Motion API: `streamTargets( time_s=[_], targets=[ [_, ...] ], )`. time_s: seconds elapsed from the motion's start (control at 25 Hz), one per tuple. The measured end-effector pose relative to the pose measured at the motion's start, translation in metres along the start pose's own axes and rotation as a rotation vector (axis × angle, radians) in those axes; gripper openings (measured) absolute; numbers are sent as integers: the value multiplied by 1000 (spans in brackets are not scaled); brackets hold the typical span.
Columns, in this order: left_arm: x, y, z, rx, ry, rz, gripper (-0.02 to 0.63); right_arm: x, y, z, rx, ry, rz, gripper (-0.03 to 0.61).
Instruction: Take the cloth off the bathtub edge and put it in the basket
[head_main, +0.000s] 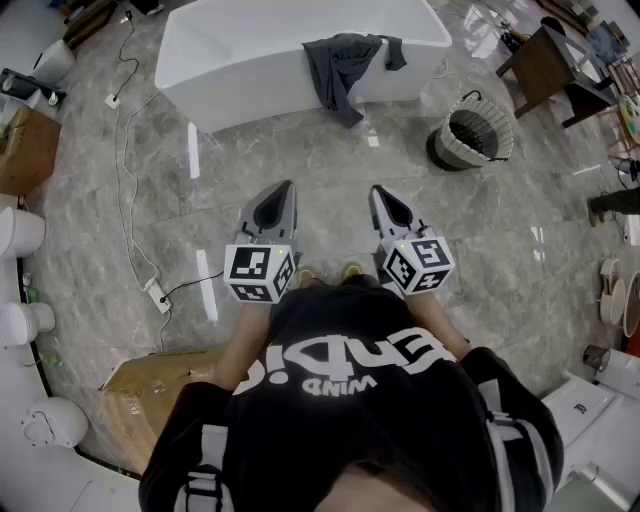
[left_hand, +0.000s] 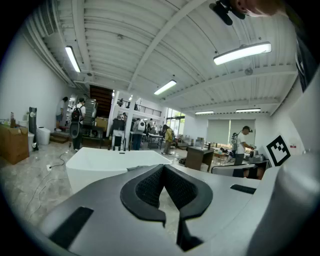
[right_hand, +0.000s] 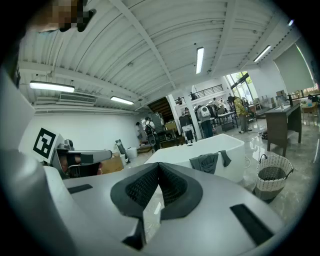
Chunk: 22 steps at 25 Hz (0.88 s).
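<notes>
Nearest the camera, the person's black shirt (head_main: 350, 400) fills the lower head view, with a cardboard box (head_main: 135, 400) on the floor behind and left of the left fingers. Both grippers are held side by side ahead of the torso, each with its marker cube (head_main: 258, 272) at the rear. The left gripper (head_main: 287, 187) has its fingers (left_hand: 145, 189) pressed together at the tips with nothing between them. The right gripper (head_main: 378, 190) has its fingers (right_hand: 137, 189) likewise pressed together at the tips and is empty. Both point forward, a little below level, over the grey marble floor (head_main: 330, 150). A white cable and power strip (head_main: 157, 295) lie on the floor to the left of the left fingers. The basket (head_main: 447, 138), woven and with a dark interior, stands upright on the floor ahead and to the right of the right fingers, well apart from them. Beyond it is the white tub (head_main: 250, 50), straight ahead of both pairs of fingers. The cloth (head_main: 345, 65), dark grey, is draped over the near edge of the tub and hangs down its outer wall; it lies ahead, between the lines of the two grippers, well apart from both. In the right gripper view, the cloth (right_hand: 205, 162) shows just right of the fingertips, with the basket (right_hand: 272, 189) farther right. A dark table (head_main: 545, 60) stands beyond and to the right of the basket.
</notes>
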<state>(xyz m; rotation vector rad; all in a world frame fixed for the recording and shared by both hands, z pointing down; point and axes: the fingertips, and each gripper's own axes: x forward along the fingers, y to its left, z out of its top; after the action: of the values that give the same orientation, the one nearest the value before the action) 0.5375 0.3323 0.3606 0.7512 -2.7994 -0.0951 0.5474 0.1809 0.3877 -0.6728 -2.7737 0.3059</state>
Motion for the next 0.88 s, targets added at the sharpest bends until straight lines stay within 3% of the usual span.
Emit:
streamTargets(
  time_s=[0.24, 0.56, 0.88],
  targets=[
    [4, 16, -2, -11, 1, -2, 14, 11, 8, -1, 20, -14, -17, 12],
    [12, 33, -12, -28, 1, -64, 14, 18, 14, -12, 21, -48, -88, 12],
    [43, 45, -14, 11, 22, -104, 14, 38, -2, -11, 44, -64, -123, 12]
  ],
)
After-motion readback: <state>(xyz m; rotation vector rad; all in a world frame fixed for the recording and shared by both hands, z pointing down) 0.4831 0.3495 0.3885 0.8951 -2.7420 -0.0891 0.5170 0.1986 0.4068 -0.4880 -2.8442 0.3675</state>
